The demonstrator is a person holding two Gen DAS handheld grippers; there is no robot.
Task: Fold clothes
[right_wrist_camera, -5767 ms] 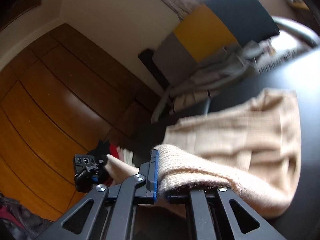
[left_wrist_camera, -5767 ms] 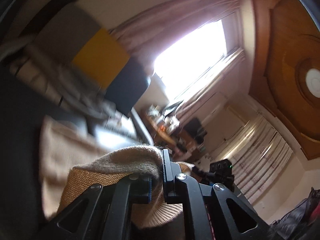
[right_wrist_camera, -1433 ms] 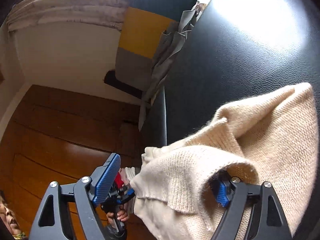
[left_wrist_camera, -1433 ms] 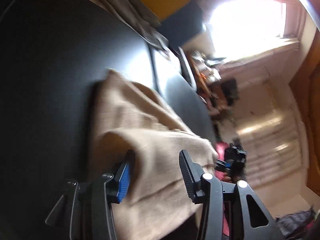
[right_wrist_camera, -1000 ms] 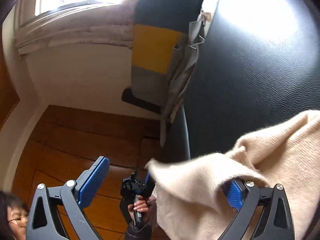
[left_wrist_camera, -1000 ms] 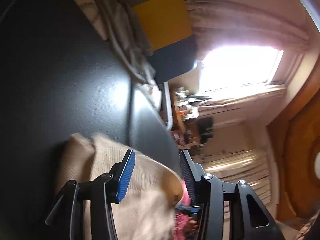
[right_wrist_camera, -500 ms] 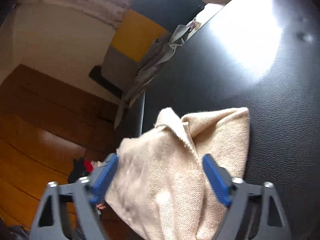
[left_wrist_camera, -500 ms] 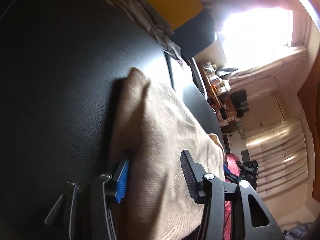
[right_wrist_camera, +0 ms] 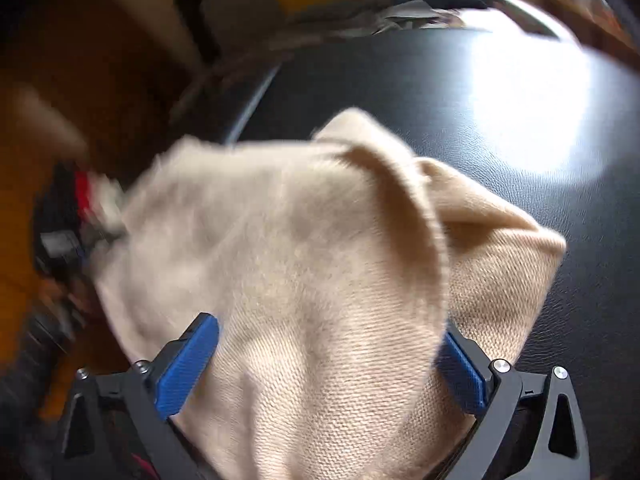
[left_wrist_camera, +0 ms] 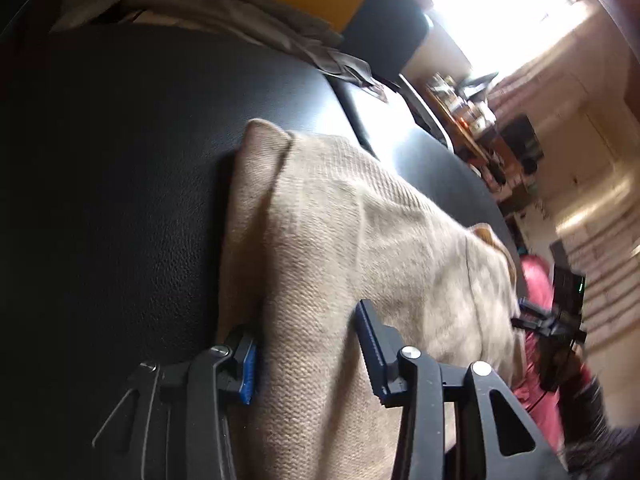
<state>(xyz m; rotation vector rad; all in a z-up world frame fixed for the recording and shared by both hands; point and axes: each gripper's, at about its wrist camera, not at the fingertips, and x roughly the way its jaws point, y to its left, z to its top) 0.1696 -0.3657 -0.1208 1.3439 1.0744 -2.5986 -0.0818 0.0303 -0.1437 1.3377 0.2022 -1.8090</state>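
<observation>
Looking from close in, the left gripper (left_wrist_camera: 306,354) straddles the near edge of the beige sweater (left_wrist_camera: 340,240): its jaws stand partly open and have just been closing, with knit between them, though the pads do not look pressed onto the cloth. The right gripper (right_wrist_camera: 324,364) sits over the other side of the sweater (right_wrist_camera: 304,264), jaws as wide as they go after just opening, the fabric bunched between them but not pinched. So neither gripper has a true hold at present.

The sweater itself lies on the black bench (left_wrist_camera: 120,160) as a compact, layered bundle, folded over on itself at least once. It is not tidy yet: from the right wrist view a flap stands up in a ridge and a corner pokes out to the far side, and the edges do not line up.

I judge the main folds to be done and the remaining work to be flattening that flap and squaring the bundle.

Farther back, a heap of grey cloth (left_wrist_camera: 256,20) lies along the bench's far edge; whether it is waiting to be folded I cannot tell.
</observation>
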